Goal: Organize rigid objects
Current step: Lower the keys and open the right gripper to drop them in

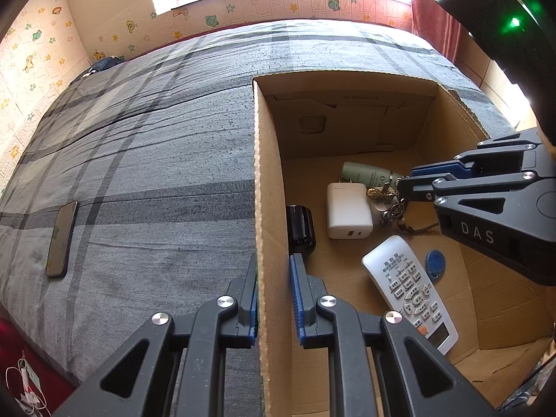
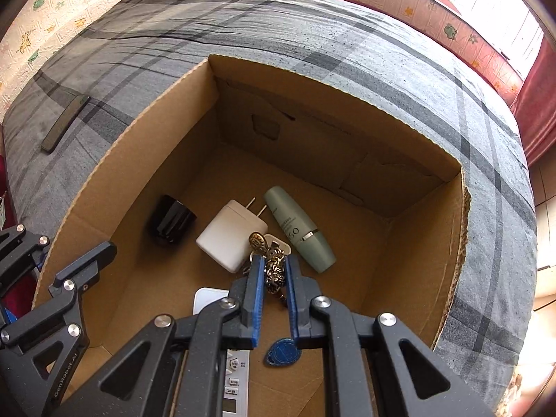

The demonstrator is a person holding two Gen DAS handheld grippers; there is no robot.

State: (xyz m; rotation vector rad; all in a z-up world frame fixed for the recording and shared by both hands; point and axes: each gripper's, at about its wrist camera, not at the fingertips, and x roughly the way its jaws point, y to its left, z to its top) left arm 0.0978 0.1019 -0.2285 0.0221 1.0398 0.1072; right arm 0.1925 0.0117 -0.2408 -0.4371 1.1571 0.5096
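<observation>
Pointing steeply down into the cardboard box (image 2: pixel 166 111), the right gripper (image 2: pixel 274 274) is clamped on a brass keychain (image 2: pixel 272 271) above the box floor beside the white charger (image 2: pixel 231 234), while the left gripper (image 1: pixel 274 299) pinches the box's left wall.

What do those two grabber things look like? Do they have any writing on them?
Both are matte black plastic frames with triangle cut-outs and shiny silver bolts. Each claw has two flat fingers lined with ridged blue pads. The left claw shows white "CenRobot.AI" lettering in the right wrist view. The right claw has white "DAS" letters, seen from the left wrist view, and a round black part above it with a glowing green light.
</observation>
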